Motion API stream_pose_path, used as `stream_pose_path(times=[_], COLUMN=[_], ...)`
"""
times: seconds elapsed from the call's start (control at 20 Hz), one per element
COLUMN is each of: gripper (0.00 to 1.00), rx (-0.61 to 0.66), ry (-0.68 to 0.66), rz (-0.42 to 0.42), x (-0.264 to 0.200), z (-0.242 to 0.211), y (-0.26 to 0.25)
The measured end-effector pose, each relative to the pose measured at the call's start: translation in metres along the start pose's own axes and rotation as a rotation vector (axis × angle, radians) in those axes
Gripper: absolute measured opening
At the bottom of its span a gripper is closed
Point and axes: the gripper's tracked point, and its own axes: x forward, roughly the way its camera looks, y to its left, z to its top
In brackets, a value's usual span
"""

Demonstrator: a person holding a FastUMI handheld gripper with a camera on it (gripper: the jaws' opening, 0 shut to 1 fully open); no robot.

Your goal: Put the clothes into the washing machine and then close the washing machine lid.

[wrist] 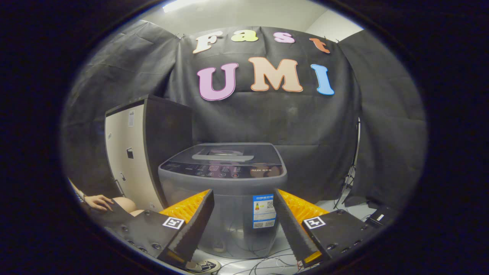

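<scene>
Ridged tool (242,217) fingers spread empty, boxy grey washing machine (223,191) beyond

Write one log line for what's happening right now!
gripper: fingers open, holding nothing | washing machine: beyond fingers, lid closed | clothes: not loaded yet

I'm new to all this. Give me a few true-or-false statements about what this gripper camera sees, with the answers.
1. The grey top-loading washing machine has its lid down. True.
2. The gripper is clamped on a garment. False: its fingers are spread open with nothing between them.
3. A tall cabinet with a pale front stands beside the machine. True.
4. The machine sits between the fingers, touching them. False: it stands beyond them, apart.
5. A person's hand shows near the cabinet's foot. True.
</scene>
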Motion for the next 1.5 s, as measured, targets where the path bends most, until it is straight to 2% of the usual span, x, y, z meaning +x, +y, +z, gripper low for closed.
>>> stream_pose_path(times=[1.5], gripper=[0.97], rx=[-0.003], ry=[-0.014], rz=[-0.002], x=[-0.0032], z=[0.0012], y=[-0.0007])
